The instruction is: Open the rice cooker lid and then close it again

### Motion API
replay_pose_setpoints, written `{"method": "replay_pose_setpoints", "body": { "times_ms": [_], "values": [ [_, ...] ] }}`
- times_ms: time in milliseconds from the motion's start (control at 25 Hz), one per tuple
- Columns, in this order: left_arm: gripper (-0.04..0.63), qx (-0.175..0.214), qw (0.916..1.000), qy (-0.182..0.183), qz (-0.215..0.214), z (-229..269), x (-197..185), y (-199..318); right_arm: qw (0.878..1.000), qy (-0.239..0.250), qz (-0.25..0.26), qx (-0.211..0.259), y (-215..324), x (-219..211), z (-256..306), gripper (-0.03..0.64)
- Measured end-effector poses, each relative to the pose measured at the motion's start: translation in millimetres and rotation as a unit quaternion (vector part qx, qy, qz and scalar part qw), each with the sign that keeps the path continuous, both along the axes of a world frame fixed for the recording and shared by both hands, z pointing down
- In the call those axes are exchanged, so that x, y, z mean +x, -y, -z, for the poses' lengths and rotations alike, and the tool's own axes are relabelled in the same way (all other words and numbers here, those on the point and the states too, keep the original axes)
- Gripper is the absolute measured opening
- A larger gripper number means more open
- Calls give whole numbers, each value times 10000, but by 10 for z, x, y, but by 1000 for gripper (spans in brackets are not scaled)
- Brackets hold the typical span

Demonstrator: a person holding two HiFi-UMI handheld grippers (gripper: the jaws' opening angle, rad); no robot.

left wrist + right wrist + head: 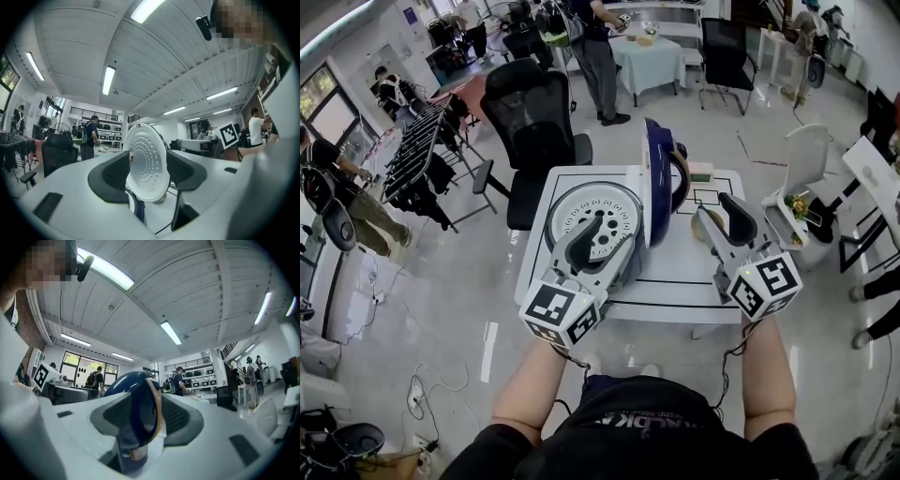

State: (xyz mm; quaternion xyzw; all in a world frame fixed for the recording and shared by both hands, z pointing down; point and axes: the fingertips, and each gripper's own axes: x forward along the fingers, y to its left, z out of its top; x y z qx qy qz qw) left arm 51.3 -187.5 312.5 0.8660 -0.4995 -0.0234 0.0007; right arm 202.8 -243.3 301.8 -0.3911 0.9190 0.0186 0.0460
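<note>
A white table [675,298] stands on a glossy pale floor [441,281]. Black lines [675,278] on its top draw a large frame and some small squares. The rice cooker [614,202] sits on the table's left half, lid upright. Just right of the cooker, near the far edge, lies a small pale block [701,172].

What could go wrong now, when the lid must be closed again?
The lid stands upright, and the left claw and right claw are both open, so nothing steadies it; a hard push might slam it. The left claw is close to the cooker's open top, where the closing lid could hit it.
</note>
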Motion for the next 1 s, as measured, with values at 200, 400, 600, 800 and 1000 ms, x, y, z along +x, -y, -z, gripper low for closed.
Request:
{"method": "replay_pose_setpoints", "body": {
  "times_ms": [200, 400, 600, 800, 1000],
  "values": [
    [236, 16, 10000, 28, 42, 26, -6, -54, 10000, -3, 10, -42, 23, -2, -21, 184],
    [236, 24, 10000, 48, 80, 46, -41, -88, 10000, -2, 3, -79, 66, -24, -36, 184],
    [236, 42, 10000, 49, 71, 57, -37, -81, 9999, -15, -35, -118, 129, -33, -58, 184],
    [236, 46, 10000, 45, 66, 54, -62, -36, 9998, -38, -33, -175, 236, -88, -96, 184],
    [236, 7, 10000, 16, 91, 33, -130, 21, 9995, -69, -35, -299, 366, -182, -179, 184]
  ]
}}
